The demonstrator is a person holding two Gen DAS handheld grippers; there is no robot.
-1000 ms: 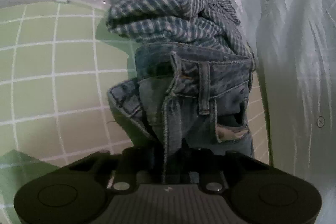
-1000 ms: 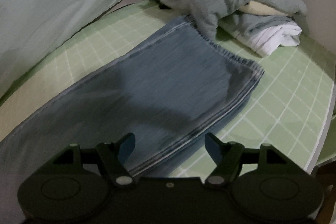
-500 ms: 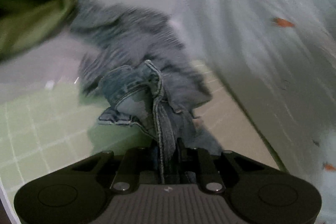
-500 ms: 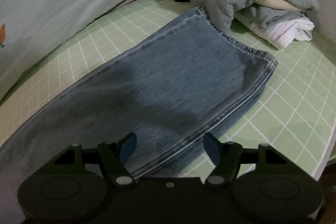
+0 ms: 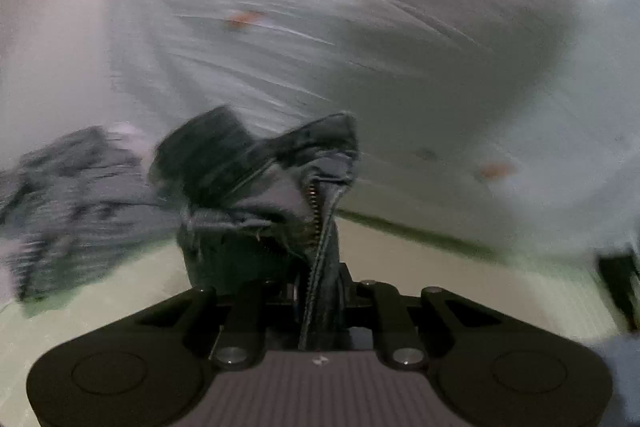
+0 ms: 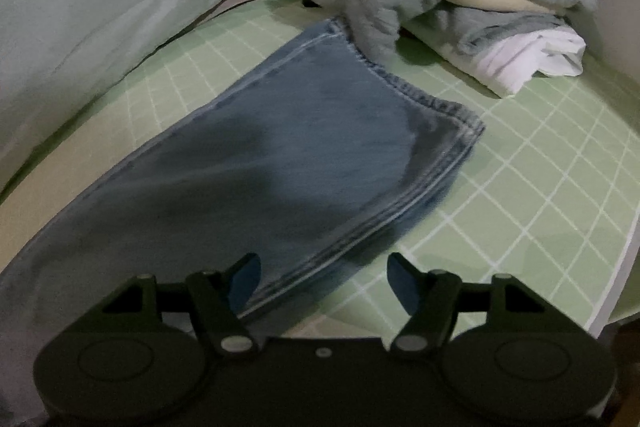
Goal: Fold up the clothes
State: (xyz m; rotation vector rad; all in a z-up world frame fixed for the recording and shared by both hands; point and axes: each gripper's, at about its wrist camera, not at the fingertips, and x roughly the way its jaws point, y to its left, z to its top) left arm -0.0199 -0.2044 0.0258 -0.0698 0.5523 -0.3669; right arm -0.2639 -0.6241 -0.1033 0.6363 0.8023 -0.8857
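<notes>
While our left gripper (image 5: pixel 320 291) stays clenched on the jeans (image 6: pixel 280 163) at the zipper fly (image 5: pixel 320 227), lifting the waist end, the legs lie flat on the green bench (image 6: pixel 540 187). Our right gripper (image 6: pixel 322 279) hovers released over the legs' near edge. We judge the lengthwise fold is in hand; next we should carry the waist over toward the hems, keeping clear of the folded stack (image 6: pixel 500 39).

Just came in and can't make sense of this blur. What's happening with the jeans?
A person is folding jeans on a green grid mat. The left gripper is clamped on the zipper end, lifted off the mat. The right gripper hangs open over the leg's edge, near a stack of folded clothes.
</notes>
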